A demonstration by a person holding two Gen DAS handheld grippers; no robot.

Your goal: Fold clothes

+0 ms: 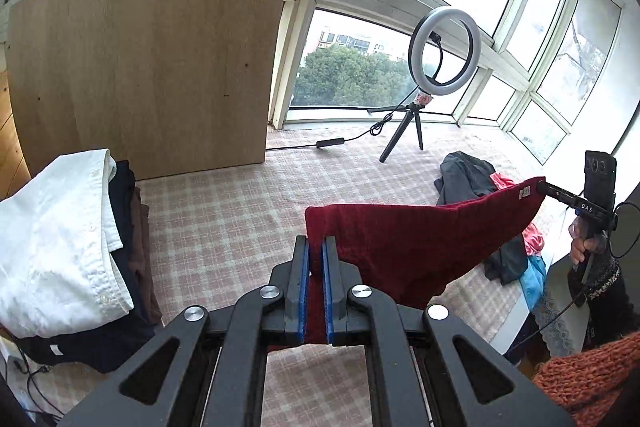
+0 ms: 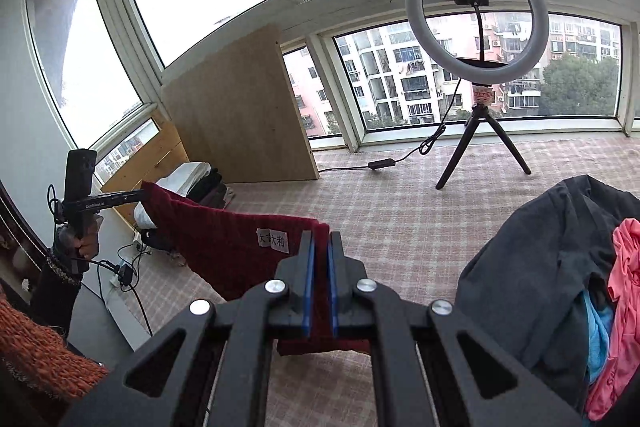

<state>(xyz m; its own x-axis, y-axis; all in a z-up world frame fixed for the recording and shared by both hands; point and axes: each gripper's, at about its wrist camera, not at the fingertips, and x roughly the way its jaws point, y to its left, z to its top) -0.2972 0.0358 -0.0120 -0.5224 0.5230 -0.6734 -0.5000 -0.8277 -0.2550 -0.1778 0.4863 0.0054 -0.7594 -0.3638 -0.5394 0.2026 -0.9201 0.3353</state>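
A dark red knit garment [image 1: 416, 247] hangs stretched in the air between my two grippers above the checked surface [image 1: 224, 215]. My left gripper [image 1: 316, 243] is shut on one top corner of it. My right gripper [image 2: 320, 239] is shut on the other corner, beside a white label [image 2: 273, 239]; the garment [image 2: 224, 247] sags in between. In the left wrist view the right gripper [image 1: 541, 185] shows at the far right, pinching the cloth. In the right wrist view the left gripper [image 2: 141, 193] shows at the left.
A folded stack topped by a white shirt [image 1: 56, 243] sits at the left. A loose pile of grey, pink and blue clothes [image 2: 560, 287] lies at the right. A ring light on a tripod [image 1: 444, 55] with its cable stands at the back, near a wooden board [image 1: 148, 63].
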